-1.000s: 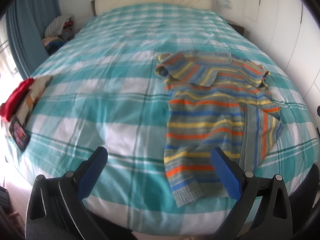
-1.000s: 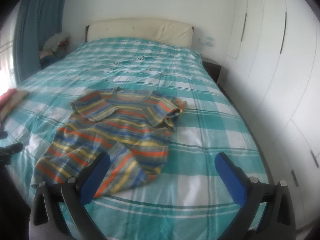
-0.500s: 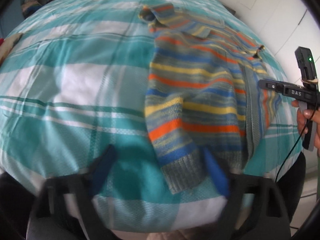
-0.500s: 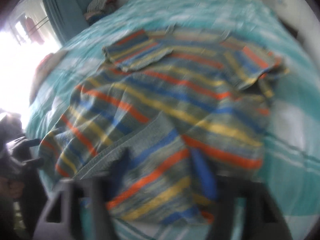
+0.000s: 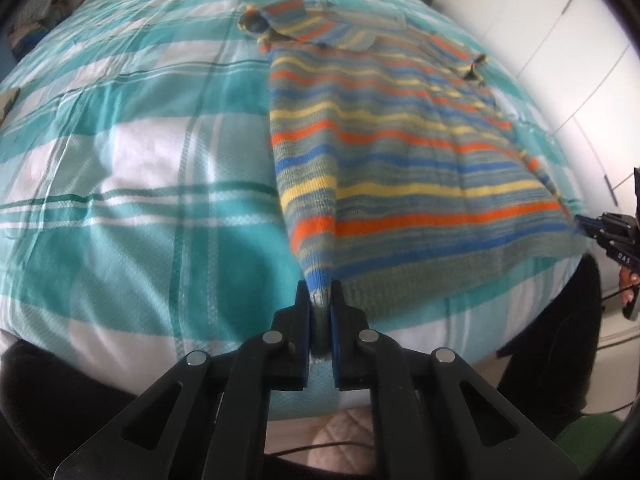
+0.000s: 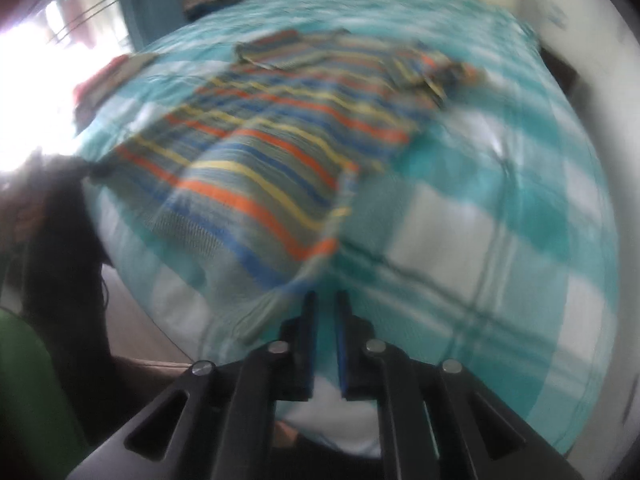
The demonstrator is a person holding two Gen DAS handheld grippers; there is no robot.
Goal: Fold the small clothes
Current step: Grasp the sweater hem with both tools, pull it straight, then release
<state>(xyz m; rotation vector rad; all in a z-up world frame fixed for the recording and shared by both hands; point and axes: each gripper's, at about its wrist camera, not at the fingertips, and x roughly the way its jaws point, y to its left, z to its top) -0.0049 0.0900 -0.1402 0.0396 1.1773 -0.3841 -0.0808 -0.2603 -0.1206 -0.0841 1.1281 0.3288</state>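
— Where the sweater (image 5: 400, 152) lies on the bed (image 5: 132, 168), what grips it?
— Left hand-held gripper (image 5: 320, 300) pinches its near-left hem corner; right hand-held gripper (image 6: 325, 300) is pressed together at the near-right corner, blurred.

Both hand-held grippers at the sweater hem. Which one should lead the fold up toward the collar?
Left, probably. The left hand-held gripper is visibly shut on the striped sweater at its hem corner. The right hand-held gripper looks closed on the other corner, but blur hides the grip.
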